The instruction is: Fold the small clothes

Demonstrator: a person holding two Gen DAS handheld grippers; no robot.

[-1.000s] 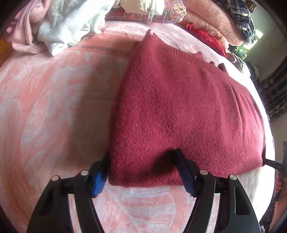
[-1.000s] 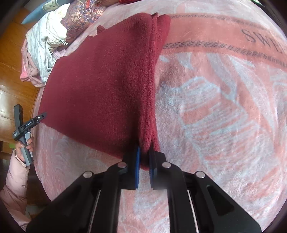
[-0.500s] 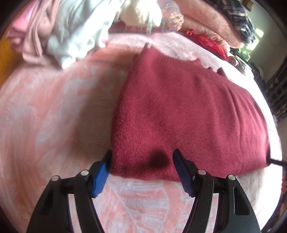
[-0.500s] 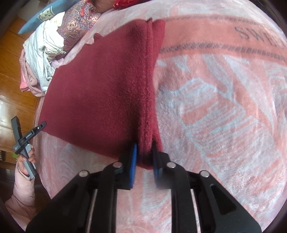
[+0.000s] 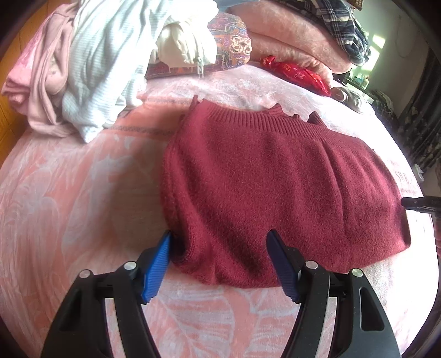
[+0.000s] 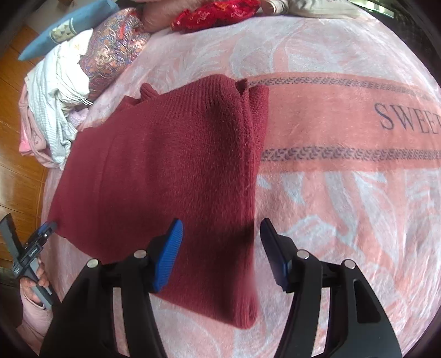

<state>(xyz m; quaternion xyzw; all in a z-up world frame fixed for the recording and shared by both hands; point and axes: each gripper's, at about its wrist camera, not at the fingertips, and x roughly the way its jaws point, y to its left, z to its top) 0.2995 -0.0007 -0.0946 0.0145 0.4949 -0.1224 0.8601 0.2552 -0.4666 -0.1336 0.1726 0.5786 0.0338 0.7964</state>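
Observation:
A dark red knitted sweater (image 5: pixel 275 179) lies folded flat on the pink blanket (image 5: pixel 69 206), ribbed hem at the far side. My left gripper (image 5: pixel 220 261) is open and hangs just above the sweater's near left corner, which shows between the blue pads untouched. In the right wrist view the sweater (image 6: pixel 165 165) shows its thick folded edge running toward me. My right gripper (image 6: pixel 220 253) hovers over that edge with its jaws opening; the pads stand clear of the cloth on either side.
Loose white and pink clothes (image 5: pixel 91 68) are heaped at the far left beside a patterned cushion (image 5: pixel 234 44) and a red pouch (image 5: pixel 297 74). A plaid garment (image 5: pixel 344 24) tops folded pink bedding. Wooden floor (image 6: pixel 16 170) lies past the bed's edge. A hand in a pink sleeve (image 6: pixel 35 278) shows low left.
My right gripper's jaws, shut on the sweater's folded edge before, have spread and let it go while lifting away. My left gripper has risen a little, still open.

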